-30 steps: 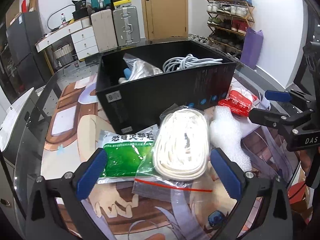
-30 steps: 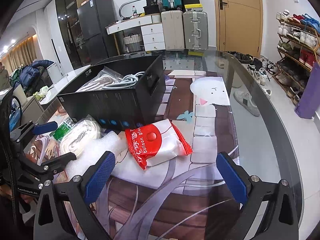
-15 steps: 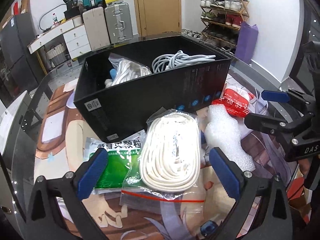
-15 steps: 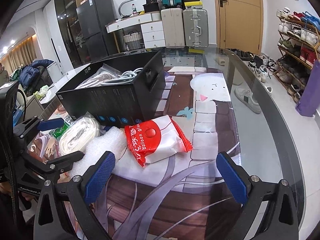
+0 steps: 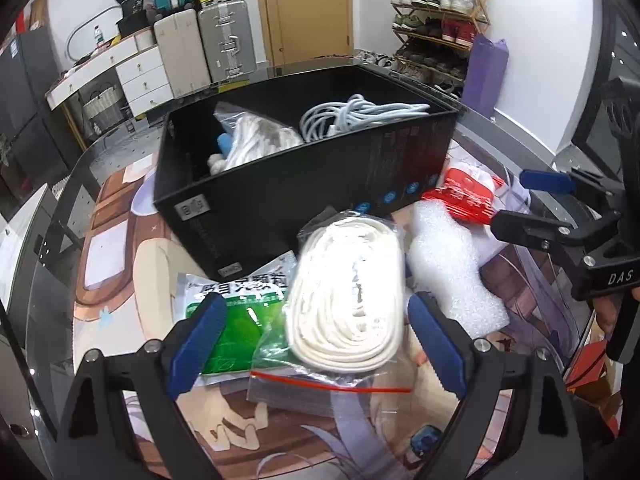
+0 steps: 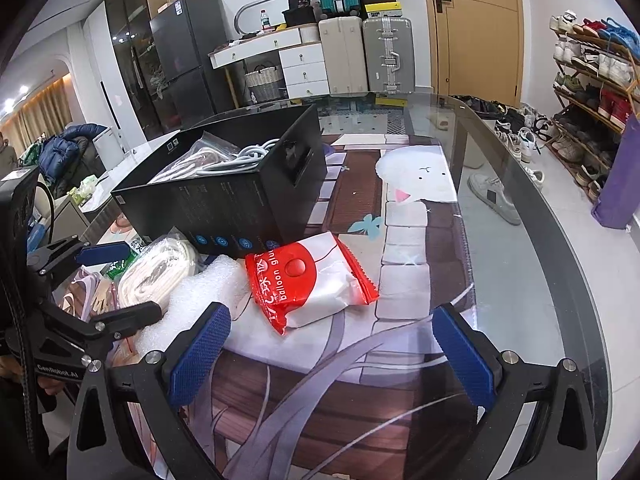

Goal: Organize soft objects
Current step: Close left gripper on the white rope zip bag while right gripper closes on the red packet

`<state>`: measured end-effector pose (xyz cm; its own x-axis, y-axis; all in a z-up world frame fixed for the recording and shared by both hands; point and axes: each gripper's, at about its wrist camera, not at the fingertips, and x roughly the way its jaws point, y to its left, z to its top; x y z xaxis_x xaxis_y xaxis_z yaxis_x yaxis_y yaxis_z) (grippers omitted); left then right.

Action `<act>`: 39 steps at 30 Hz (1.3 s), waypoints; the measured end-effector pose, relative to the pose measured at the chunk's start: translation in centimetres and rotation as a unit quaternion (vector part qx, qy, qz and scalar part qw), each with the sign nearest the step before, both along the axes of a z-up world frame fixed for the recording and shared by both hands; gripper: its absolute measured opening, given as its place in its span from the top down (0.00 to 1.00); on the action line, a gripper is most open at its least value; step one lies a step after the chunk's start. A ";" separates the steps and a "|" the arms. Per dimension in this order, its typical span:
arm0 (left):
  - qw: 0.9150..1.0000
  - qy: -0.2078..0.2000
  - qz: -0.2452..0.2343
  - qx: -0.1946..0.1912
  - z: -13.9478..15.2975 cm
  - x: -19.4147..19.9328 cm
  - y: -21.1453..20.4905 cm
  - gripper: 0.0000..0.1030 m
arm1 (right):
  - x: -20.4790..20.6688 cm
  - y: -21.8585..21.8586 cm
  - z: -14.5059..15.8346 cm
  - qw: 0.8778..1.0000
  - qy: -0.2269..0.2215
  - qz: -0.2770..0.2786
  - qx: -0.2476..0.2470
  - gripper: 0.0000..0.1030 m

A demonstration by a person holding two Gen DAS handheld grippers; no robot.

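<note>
A black box (image 5: 280, 184) on the glass table holds a bagged white rope (image 5: 256, 140) and a grey cable coil (image 5: 360, 114). In front of it lie a zip bag of coiled white rope (image 5: 346, 300), a green packet (image 5: 236, 312), white foam wrap (image 5: 448, 268) and a red-and-white packet (image 6: 308, 280). My left gripper (image 5: 316, 340) is open, its fingers on either side of the rope bag's near end. My right gripper (image 6: 332, 352) is open and empty, just short of the red-and-white packet.
The table's glass edge (image 6: 560, 240) curves round on the right. Suitcases (image 6: 368, 56), a white desk, a fridge and a shoe rack (image 6: 592, 80) stand beyond the table. The printed mat (image 6: 408, 208) right of the box is bare.
My left gripper has moved forward and higher, so the rope bag now sits between its fingers. My right gripper has edged closer to the red-and-white packet.
</note>
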<state>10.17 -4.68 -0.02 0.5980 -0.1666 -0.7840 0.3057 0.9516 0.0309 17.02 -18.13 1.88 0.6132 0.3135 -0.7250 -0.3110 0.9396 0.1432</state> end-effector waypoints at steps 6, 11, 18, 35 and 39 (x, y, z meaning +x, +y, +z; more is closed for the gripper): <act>0.999 -0.009 -0.017 0.030 -0.1 -0.2 -1.2 0.35 | -0.1 0.0 0.0 1.000 0.001 0.001 0.000 0.00; 0.999 -0.014 -0.032 0.023 0.0 -0.7 -1.4 0.53 | -0.1 0.1 0.0 1.000 0.001 0.001 0.000 0.00; 1.000 -0.014 -0.019 -0.013 0.3 -1.2 -0.1 0.62 | -0.1 0.1 0.0 1.000 0.001 0.001 -0.001 0.00; 0.995 -0.020 0.013 -0.100 0.8 -3.2 2.1 0.62 | 0.9 1.0 0.0 1.000 0.011 0.013 -0.013 0.00; 0.994 -0.025 0.019 -0.107 1.2 -3.4 2.7 0.62 | 2.0 1.8 -0.3 0.999 0.022 0.019 -0.035 0.01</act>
